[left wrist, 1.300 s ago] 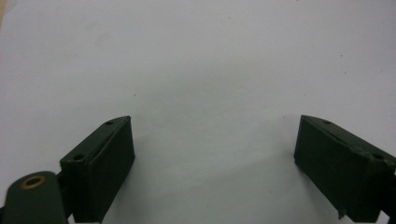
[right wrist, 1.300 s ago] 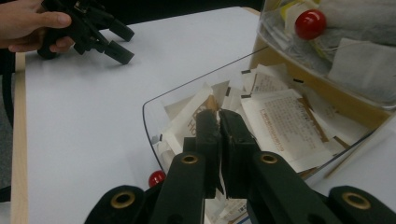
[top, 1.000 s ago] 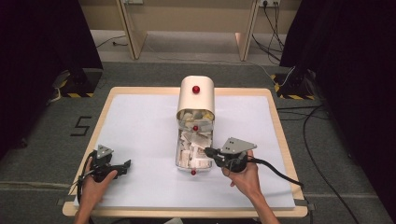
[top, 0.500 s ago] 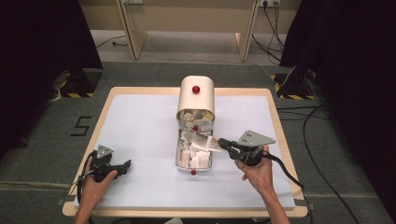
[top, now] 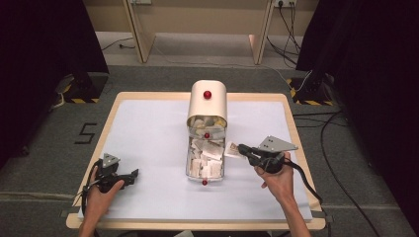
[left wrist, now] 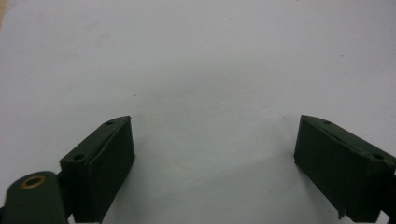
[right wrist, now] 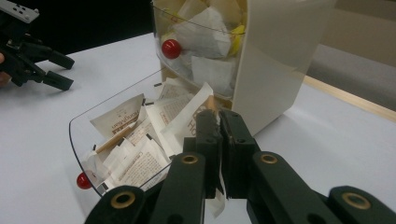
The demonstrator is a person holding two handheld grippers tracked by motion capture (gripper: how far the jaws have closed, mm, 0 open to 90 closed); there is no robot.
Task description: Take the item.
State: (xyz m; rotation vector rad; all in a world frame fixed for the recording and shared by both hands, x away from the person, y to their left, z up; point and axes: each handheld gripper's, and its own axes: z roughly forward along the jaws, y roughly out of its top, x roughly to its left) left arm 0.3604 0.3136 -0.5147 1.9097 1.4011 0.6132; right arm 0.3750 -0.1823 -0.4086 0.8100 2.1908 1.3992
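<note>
A cream box [top: 206, 101] with a red knob stands mid-table. Its clear drawer [top: 205, 160] is pulled out toward me and holds several white paper sachets [right wrist: 135, 156]. My right gripper [top: 242, 148] sits just right of the drawer, shut on one white sachet [top: 232, 150]. In the right gripper view the jaws [right wrist: 219, 121] pinch that sachet [right wrist: 189, 119], which hangs over the drawer's rim. My left gripper [top: 132, 175] rests on the table at the near left, open, with nothing but white table between its jaws [left wrist: 212, 158].
The white table top [top: 148, 133] has a wooden edge all round. The drawer has a red knob [top: 204, 182] at its near end. Cables trail from the right gripper off the right side. The left gripper [right wrist: 56, 70] shows far off in the right gripper view.
My right hand has swung to the right and a little away from me, with the sachet still in its jaws at the drawer's right rim. The left hand has kept still.
</note>
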